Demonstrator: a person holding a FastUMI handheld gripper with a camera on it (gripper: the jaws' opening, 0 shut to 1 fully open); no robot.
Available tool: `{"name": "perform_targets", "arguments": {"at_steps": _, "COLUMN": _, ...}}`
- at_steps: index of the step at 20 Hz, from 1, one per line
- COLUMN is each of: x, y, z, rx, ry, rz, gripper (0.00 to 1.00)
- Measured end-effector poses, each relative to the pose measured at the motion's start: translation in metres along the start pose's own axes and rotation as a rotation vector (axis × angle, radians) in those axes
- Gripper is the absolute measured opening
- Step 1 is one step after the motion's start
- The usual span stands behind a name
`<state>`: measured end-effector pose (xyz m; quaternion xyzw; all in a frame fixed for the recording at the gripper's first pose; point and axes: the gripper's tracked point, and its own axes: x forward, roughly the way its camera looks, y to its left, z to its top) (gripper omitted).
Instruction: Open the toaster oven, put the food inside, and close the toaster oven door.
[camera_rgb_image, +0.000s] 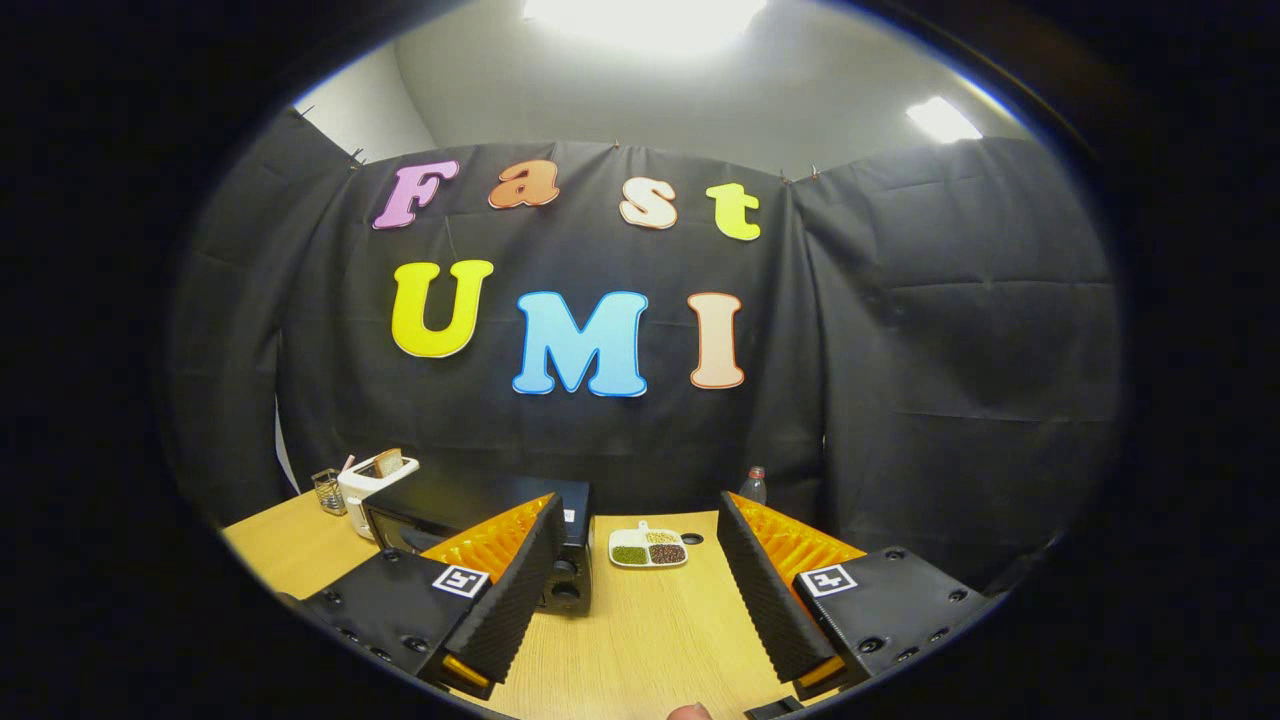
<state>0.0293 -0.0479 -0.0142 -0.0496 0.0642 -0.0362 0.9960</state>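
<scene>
Black boxy toaster oven (560, 555), round knobs down its right panel, on pale wooden table (640, 640). Gripper (640, 590) spread wide, empty; oven partly behind left finger. White divided food dish (648, 548) beyond fingers.

Black toaster oven (480, 515), door shut, on table (640, 620).

We see the oven (470, 545) on the surface (640, 630), partly behind the left one of the spread fingers (640, 590). A toaster (375, 480) and jar (328, 490) stand behind it to the left. The dish (648, 547) lies beyond the fingers, a bottle (755, 485) behind it to the right.
</scene>
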Motion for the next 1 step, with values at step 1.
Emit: {"name": "perform_targets", "arguments": {"at_steps": 1, "x": -0.0005, "y": 0.0015, "z": 0.0002, "rx": 0.001, "ry": -0.003, "rz": 0.002, "gripper": 0.97}}
